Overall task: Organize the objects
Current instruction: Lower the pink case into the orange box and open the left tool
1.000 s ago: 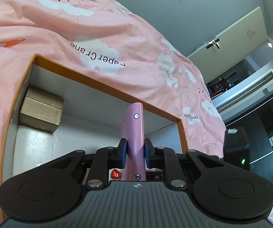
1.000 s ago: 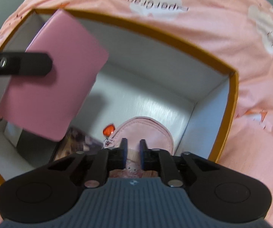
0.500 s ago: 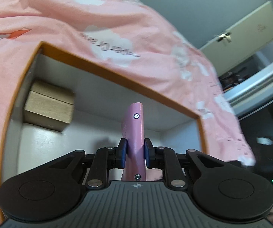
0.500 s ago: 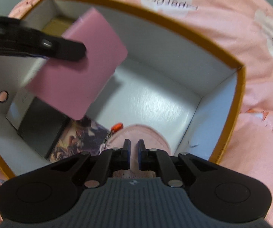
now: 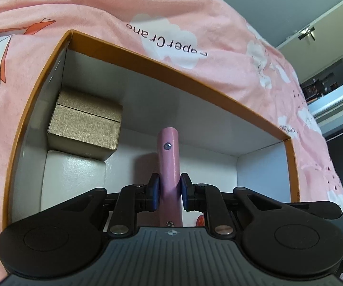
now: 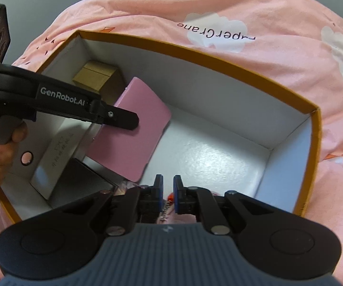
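The left gripper (image 5: 168,191) clamps a pink case (image 5: 169,162) edge-on inside the orange-rimmed box (image 5: 161,64). A gold box (image 5: 85,128) sits in its far left corner, pink bedsheet (image 5: 99,7) beyond.

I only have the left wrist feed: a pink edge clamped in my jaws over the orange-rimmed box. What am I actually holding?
Observer: The right wrist view shows it broadside: a flat pink case, tilted, held by the left gripper above the box floor.
Operator: What lies under it?
Observer: A dark flat item by the near left wall, beside a white carton.
Operator: Where is the right gripper?
Observer: The right gripper is at the near wall of the box, over a pink pouch with a red zipper charm. Whether it grips anything is unclear.
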